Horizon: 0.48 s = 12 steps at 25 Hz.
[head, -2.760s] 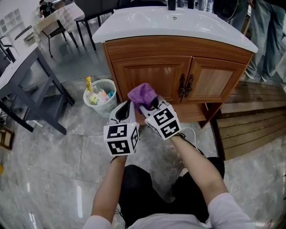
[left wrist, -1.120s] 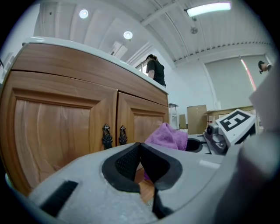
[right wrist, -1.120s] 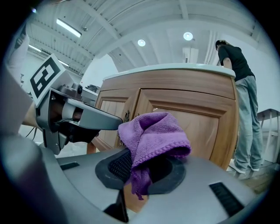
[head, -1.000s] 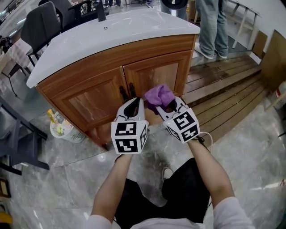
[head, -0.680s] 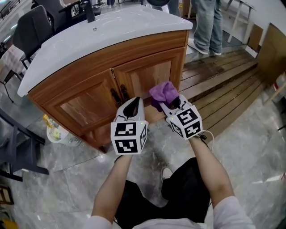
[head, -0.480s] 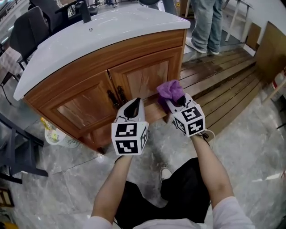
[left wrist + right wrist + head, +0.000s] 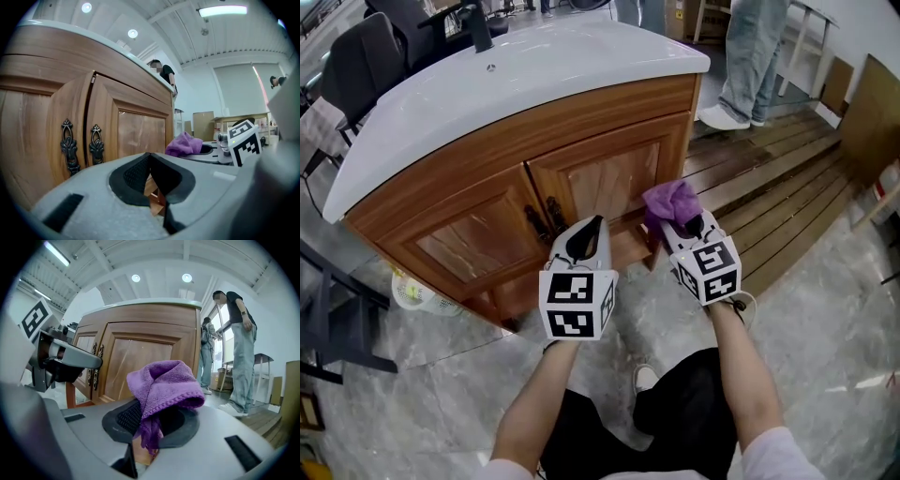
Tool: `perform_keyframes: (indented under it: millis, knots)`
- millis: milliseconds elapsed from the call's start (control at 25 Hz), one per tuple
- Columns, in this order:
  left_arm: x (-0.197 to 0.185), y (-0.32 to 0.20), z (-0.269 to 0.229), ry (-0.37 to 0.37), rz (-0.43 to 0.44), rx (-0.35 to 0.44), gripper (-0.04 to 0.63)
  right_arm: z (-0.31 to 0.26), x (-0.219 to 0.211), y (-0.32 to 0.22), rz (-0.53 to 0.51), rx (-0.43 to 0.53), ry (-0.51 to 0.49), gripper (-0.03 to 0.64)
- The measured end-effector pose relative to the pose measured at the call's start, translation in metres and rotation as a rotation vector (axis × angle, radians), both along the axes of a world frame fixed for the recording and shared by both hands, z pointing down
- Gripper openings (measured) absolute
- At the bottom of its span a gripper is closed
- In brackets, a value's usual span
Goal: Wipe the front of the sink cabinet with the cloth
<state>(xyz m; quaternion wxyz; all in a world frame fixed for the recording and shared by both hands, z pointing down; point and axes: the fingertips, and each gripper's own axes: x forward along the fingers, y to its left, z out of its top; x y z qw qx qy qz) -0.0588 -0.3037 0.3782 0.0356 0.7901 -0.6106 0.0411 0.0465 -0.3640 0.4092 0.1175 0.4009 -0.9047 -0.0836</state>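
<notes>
The wooden sink cabinet (image 7: 534, 178) with a white basin top (image 7: 516, 75) stands in front of me, its two doors shut, dark ornate handles (image 7: 546, 217) at the middle seam. My right gripper (image 7: 682, 222) is shut on a purple cloth (image 7: 671, 202) (image 7: 164, 385), held just off the right door's lower corner (image 7: 136, 357); I cannot tell whether cloth and wood touch. My left gripper (image 7: 586, 239) is shut and empty, pointing at the door seam below the handles (image 7: 79, 143). The cloth (image 7: 185, 144) shows to its right.
A white wastebasket (image 7: 417, 292) sits on the marble floor left of the cabinet. A wooden slatted platform (image 7: 769, 187) lies to the right, with a person's legs (image 7: 750, 56) standing behind it. A dark chair (image 7: 352, 66) and a table leg (image 7: 337, 309) are at the left.
The view has swung round to the cabinet's right part. My right gripper with the cloth has moved right and lower along the cabinet front; the left gripper has stayed shut near the door seam.
</notes>
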Motion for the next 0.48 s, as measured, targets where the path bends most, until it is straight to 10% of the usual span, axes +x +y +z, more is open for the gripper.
perform_keyframes:
  millis: [480]
  knots:
    - [-0.028,0.005,-0.064,0.106,-0.059,-0.091,0.005,-0.085,-0.078,0.05,-0.199,-0.074,-0.027,0.067]
